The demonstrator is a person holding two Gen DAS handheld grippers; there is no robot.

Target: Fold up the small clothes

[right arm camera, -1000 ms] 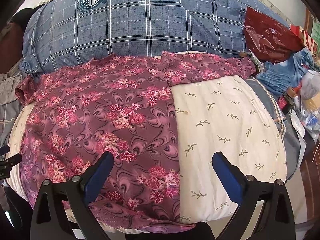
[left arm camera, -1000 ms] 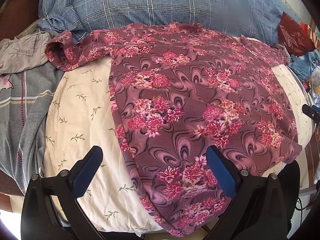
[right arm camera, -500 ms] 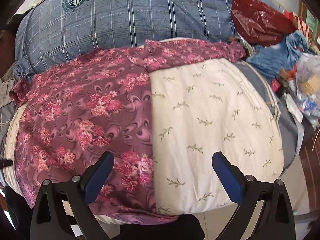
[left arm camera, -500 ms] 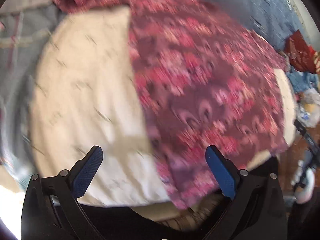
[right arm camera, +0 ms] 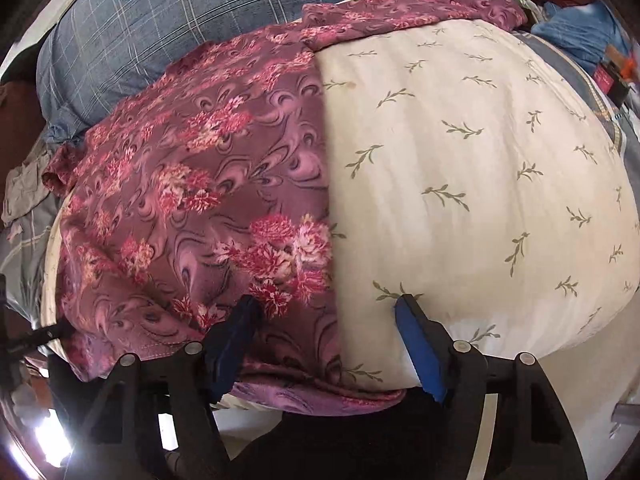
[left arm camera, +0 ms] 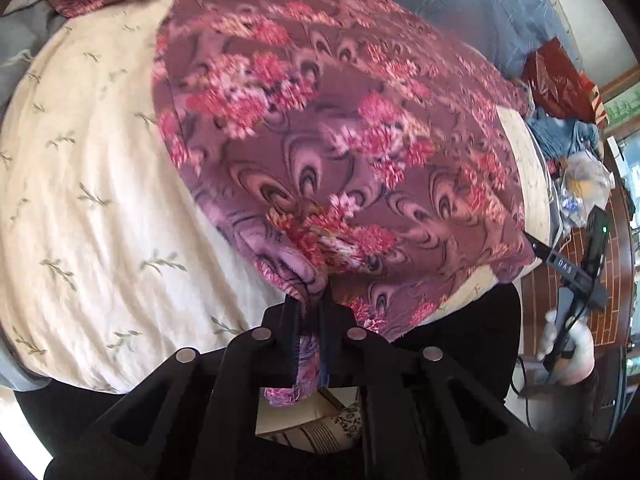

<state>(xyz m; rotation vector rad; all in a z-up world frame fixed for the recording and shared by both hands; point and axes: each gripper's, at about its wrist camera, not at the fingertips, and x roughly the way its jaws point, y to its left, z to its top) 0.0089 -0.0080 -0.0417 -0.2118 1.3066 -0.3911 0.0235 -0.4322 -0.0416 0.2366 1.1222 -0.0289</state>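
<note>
across the cream leaf-print cushion (right arm camera: 460, 168) lies a maroon floral shirt (right arm camera: 192, 184), patterned with pink flower clusters and pale swirls, spread flat with its near hem hanging over the cushion's near edge. the left gripper (left arm camera: 309, 308) is clenched on a bunched fold of that hem, which puckers into its closed jaws. the right gripper (right arm camera: 326, 312) has just been closing; its jaws stand partly apart, straddling the shirt's right edge, one blue pad on the cloth, the other on the cushion, not yet pinching. the left wrist view is blurred and the shirt's collar is hard to make out. its long axis runs from near to far, sleeves out left and right at the far end, against a blue plaid pillow (right arm camera: 208, 12).
</note>
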